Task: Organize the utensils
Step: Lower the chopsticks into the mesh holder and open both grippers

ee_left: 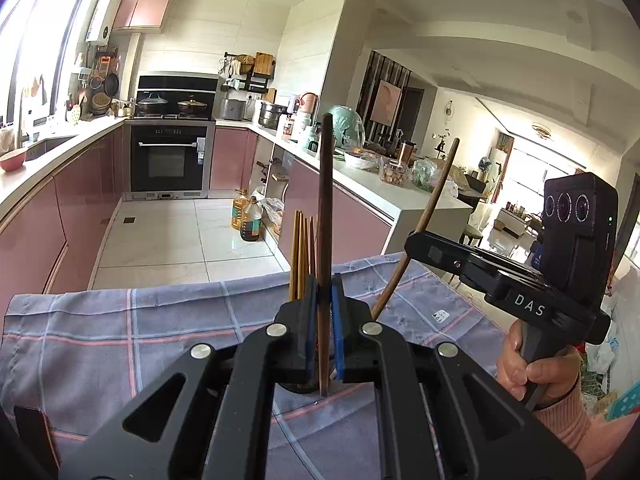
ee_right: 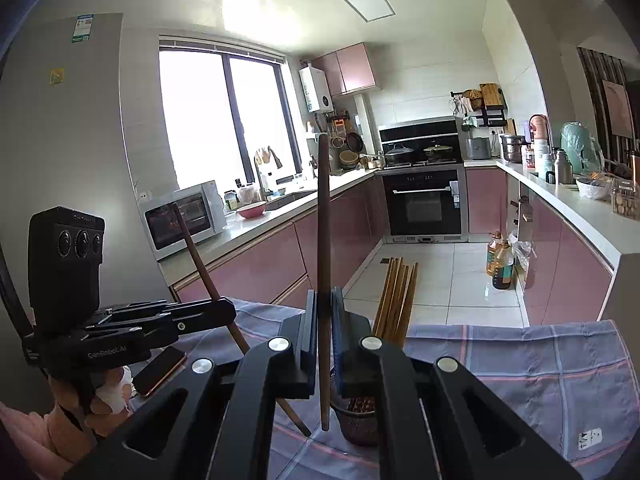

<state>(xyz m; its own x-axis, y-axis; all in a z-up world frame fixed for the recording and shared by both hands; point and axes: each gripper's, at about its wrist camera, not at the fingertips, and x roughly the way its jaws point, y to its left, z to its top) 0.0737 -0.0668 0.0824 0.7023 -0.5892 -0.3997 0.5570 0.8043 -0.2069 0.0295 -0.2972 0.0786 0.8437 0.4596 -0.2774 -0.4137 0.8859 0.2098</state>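
My left gripper (ee_left: pixel 325 300) is shut on a dark brown chopstick (ee_left: pixel 326 200) that stands upright; it also shows in the right wrist view (ee_right: pixel 230 312), its chopstick (ee_right: pixel 196 252) tilted. My right gripper (ee_right: pixel 323 312) is shut on another dark chopstick (ee_right: pixel 323 220), upright; it shows in the left wrist view (ee_left: pixel 412 242) with its chopstick (ee_left: pixel 436 196) leaning. A dark mesh utensil holder (ee_right: pixel 358 420) stands on the checked cloth (ee_right: pixel 520 380) just below both grippers. Several light bamboo chopsticks (ee_right: pixel 396 300) stand in it, also seen in the left wrist view (ee_left: pixel 301 256).
A phone (ee_right: pixel 160 370) lies on the cloth by the left hand. Beyond the table edge are pink cabinets, an oven (ee_left: pixel 168 160), oil bottles (ee_left: pixel 246 220) on the floor and cluttered counters (ee_left: pixel 400 184). A microwave (ee_right: pixel 180 216) sits on the left counter.
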